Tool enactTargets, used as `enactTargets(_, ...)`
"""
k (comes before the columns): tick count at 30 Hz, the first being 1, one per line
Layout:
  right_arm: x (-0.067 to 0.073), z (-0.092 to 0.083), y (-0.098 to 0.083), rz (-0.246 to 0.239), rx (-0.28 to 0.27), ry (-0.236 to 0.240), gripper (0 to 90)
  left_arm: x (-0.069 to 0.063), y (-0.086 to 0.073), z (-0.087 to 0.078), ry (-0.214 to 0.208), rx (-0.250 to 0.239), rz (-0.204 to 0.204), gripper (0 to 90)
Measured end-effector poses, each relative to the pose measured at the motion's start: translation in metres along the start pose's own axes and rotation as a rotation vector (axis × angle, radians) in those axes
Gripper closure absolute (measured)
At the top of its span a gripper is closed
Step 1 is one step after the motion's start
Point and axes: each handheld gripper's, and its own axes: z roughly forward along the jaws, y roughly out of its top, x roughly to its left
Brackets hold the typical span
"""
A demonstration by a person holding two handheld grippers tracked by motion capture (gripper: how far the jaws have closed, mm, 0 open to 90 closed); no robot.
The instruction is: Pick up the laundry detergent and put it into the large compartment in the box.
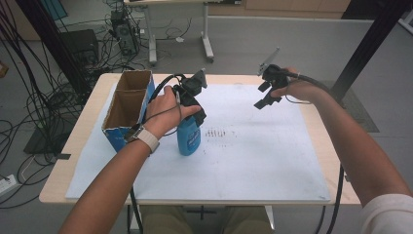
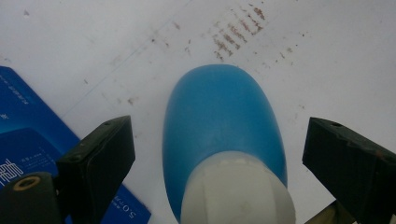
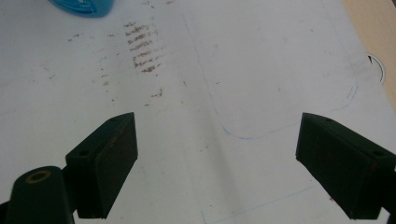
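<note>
A blue bottle (image 1: 189,139) with a white cap stands upright on the white sheet (image 1: 263,161), left of the middle. My left gripper (image 1: 197,116) hangs right over its top, pointing down. In the left gripper view the bottle (image 2: 219,116) sits between the two black jaws with a gap on each side, so the left gripper (image 2: 219,140) is open and not touching it. My right gripper (image 1: 264,95) is held above the far right part of the sheet. It stands open (image 3: 217,135) with nothing between its jaws; the bottle's base (image 3: 84,5) shows at the top left of its view.
An open cardboard box (image 1: 127,103) with blue sides and two compartments stands just left of the bottle, its blue side (image 2: 28,121) close to my left jaw. Brown smudges (image 1: 219,132) mark the sheet. Bare wooden table edge (image 1: 321,122) runs along the right.
</note>
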Motion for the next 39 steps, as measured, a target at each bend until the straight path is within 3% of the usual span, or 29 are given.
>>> enactTargets(39, 0.0005, 0.0008, 0.0009, -0.003, 0.0, 0.003, 12.5, -0.0001, -0.002, -0.0006, 0.008, 0.0, 0.0, 9.6)
